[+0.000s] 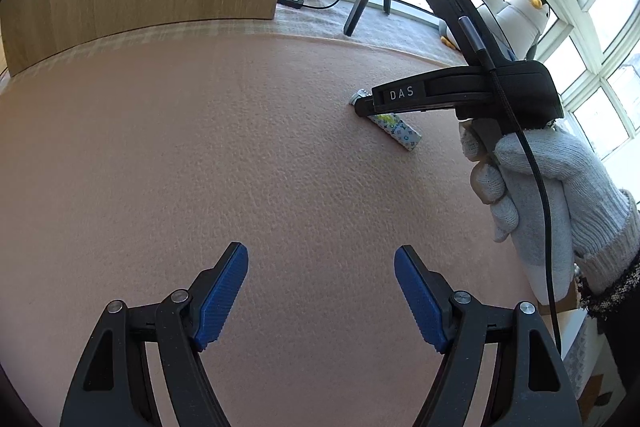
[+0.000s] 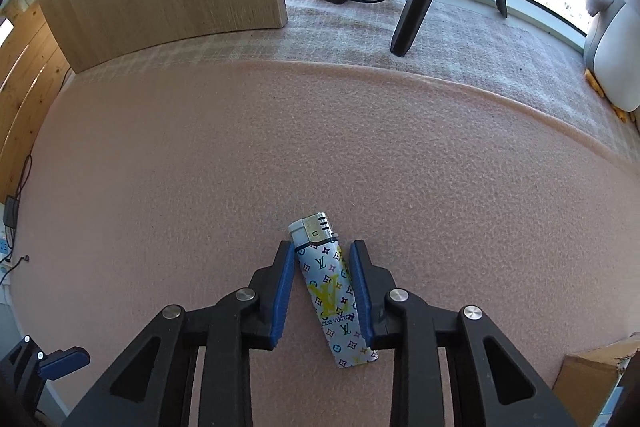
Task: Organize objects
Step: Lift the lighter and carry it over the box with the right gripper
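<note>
The step in hand looks like picking up the lighter (image 2: 334,291), which lies flat at lower centre of the right wrist view on the pink, pebbled foam surface (image 2: 200,167). The right gripper (image 2: 322,291) straddles it, blue ribbed fingers (image 2: 280,291) partly closed, one touching its right edge, the other just apart: not yet clamped. Next comes closing squarely on the slim, glossy, monogram-printed body with its metal cap. The left gripper (image 1: 320,291) hangs spread wide and empty at the bottom of its frame.
</note>
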A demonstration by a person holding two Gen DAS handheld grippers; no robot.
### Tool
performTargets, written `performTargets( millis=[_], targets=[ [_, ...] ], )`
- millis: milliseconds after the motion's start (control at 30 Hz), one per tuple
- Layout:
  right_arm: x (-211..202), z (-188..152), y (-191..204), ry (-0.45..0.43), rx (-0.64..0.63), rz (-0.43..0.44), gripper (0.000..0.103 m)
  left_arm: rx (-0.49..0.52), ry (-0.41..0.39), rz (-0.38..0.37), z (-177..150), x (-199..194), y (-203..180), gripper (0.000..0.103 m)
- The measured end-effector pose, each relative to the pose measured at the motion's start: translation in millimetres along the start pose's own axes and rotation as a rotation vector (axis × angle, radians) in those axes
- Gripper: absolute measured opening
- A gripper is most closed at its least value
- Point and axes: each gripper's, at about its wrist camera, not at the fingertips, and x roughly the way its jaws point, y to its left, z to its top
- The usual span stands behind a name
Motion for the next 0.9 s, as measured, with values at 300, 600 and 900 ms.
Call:
performTargets(
  millis=[300, 600, 900],
  targets=[
    [-14, -42, -2, -0.021, 0.004, 0.016, 0.020, 0.001, -0.003, -0.018, -1, 2, -10, 0.079],
    [-51, -115, -30, -0.069, 0.144, 0.097, 0.019, -0.001, 0.007, -0.037, -18, 0, -27, 0.079],
    [-111, -158, -64, -0.173, 0.245, 0.143, 0.019, 0.033, 0.030, -0.052, -26, 10, -53, 0.079]
  ],
)
